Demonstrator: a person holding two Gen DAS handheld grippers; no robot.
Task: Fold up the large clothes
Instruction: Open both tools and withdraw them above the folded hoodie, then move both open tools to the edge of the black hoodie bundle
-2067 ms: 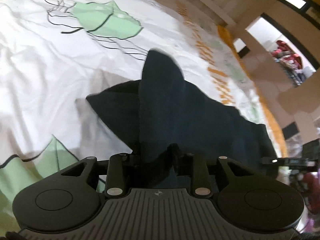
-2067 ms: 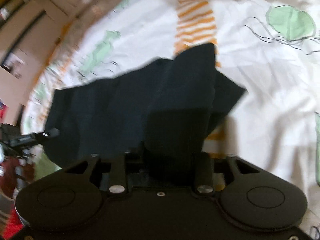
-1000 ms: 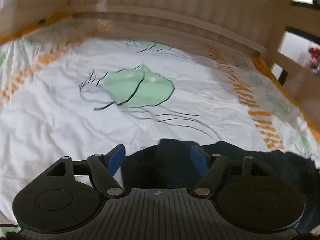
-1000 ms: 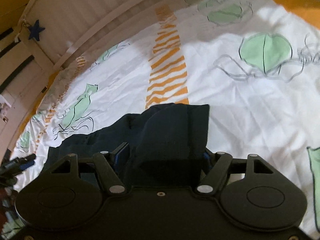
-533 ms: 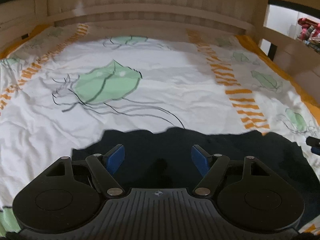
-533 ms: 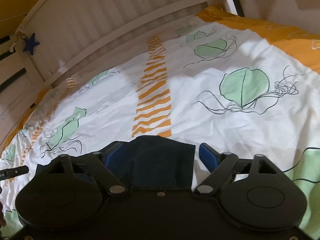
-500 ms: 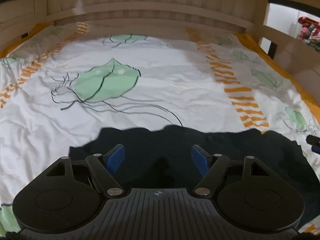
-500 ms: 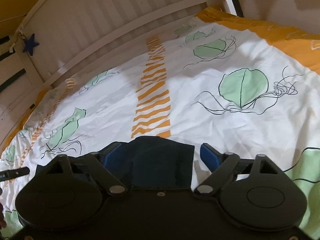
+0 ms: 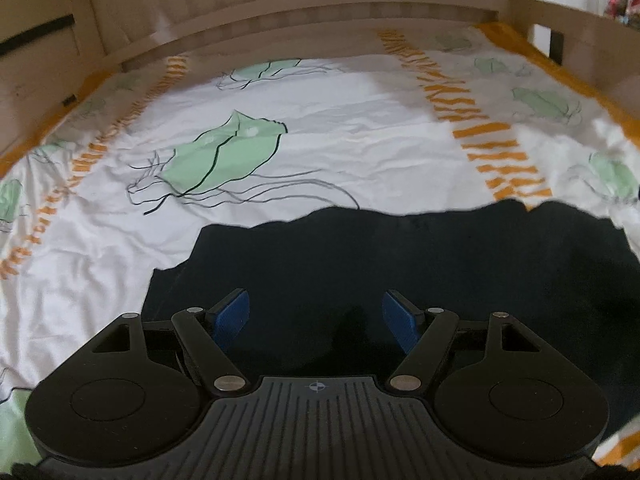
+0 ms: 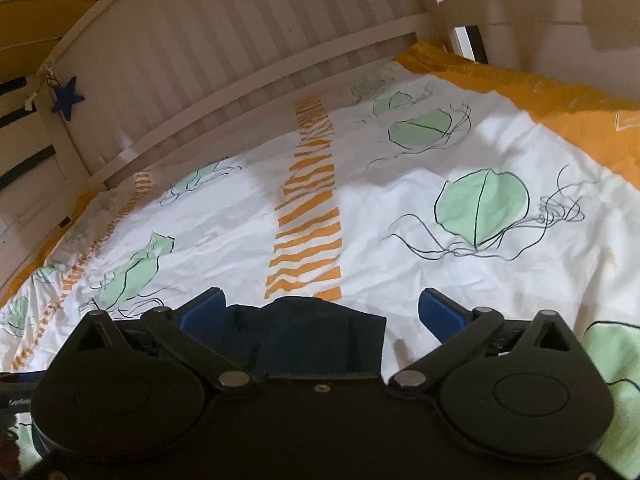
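Observation:
A dark navy garment [image 9: 400, 264] lies flat on the bed, spread across the lower middle and right of the left wrist view. My left gripper [image 9: 316, 316] is open above its near part, blue pads apart, holding nothing. In the right wrist view a folded corner of the same garment [image 10: 316, 336] lies between the fingers of my right gripper [image 10: 320, 310], which is wide open and not closed on it.
The bed cover [image 9: 340, 148] is white with green jellyfish prints and orange stripes, orange at its edges [image 10: 560, 96]. A slatted wooden headboard [image 10: 240, 52] runs along the far side. A blue star [image 10: 67, 98] hangs on the bed frame at left.
Both grippers were shut on the lifted garment; they lowered it onto the bed, opened and let go. The garment now lies flat and both grippers have drawn back a little.

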